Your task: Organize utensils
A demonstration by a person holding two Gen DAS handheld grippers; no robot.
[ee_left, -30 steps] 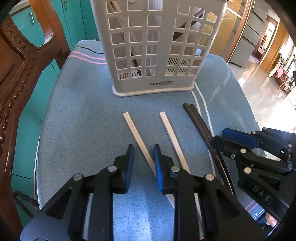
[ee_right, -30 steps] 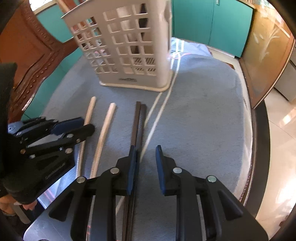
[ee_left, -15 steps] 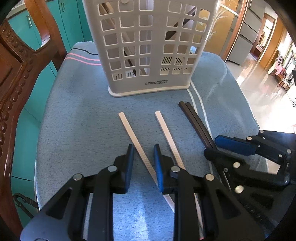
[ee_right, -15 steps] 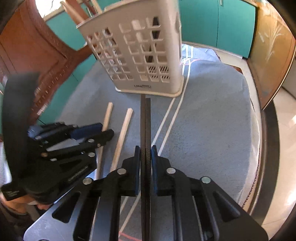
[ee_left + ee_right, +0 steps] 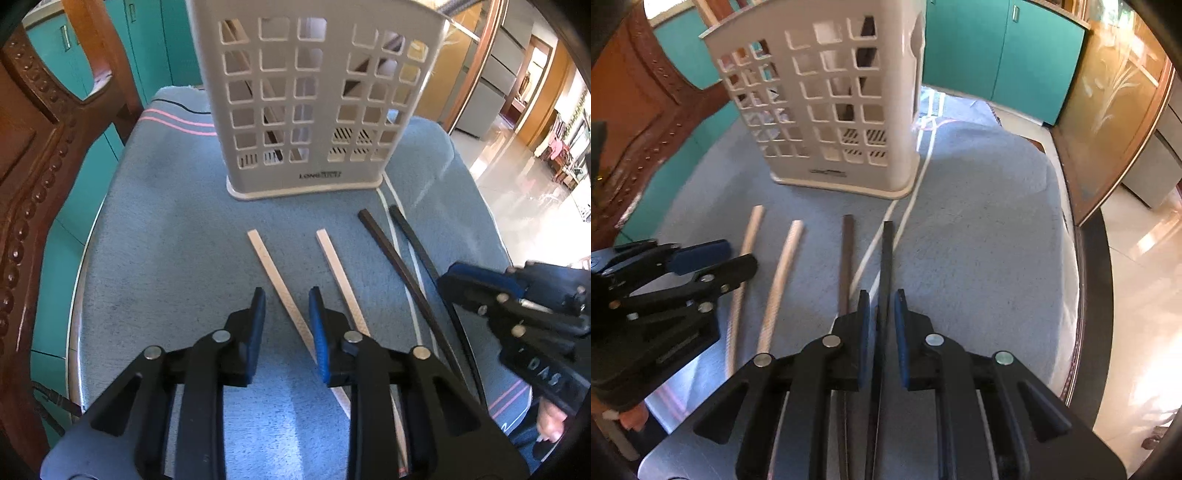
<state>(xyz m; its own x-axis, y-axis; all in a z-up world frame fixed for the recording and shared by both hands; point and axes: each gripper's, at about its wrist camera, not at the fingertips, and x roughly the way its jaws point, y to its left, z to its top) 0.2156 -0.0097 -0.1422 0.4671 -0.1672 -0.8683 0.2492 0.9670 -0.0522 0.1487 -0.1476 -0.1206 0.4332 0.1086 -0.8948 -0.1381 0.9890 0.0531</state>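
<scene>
A white slotted utensil holder (image 5: 314, 103) (image 5: 827, 107) stands upright on the blue cloth, with sticks showing inside it. Two white chopsticks (image 5: 273, 273) (image 5: 779, 280) and two black chopsticks (image 5: 391, 258) (image 5: 846, 266) lie in front of it. My left gripper (image 5: 286, 306) is open, its jaws either side of the left white chopstick. My right gripper (image 5: 879, 317) is shut on the right black chopstick (image 5: 885, 273) and holds it slightly apart from the other black one. The right gripper also shows in the left wrist view (image 5: 480, 291).
A carved wooden chair back (image 5: 33, 155) stands close on the left. The blue cloth (image 5: 979, 229) covers a round table whose edge (image 5: 1086, 295) drops off at the right. Teal cabinets (image 5: 997, 48) stand behind.
My right gripper swung over the black chopsticks, closed on the right one and pulled it away from its partner. My left gripper stayed open over the white chopstick.
</scene>
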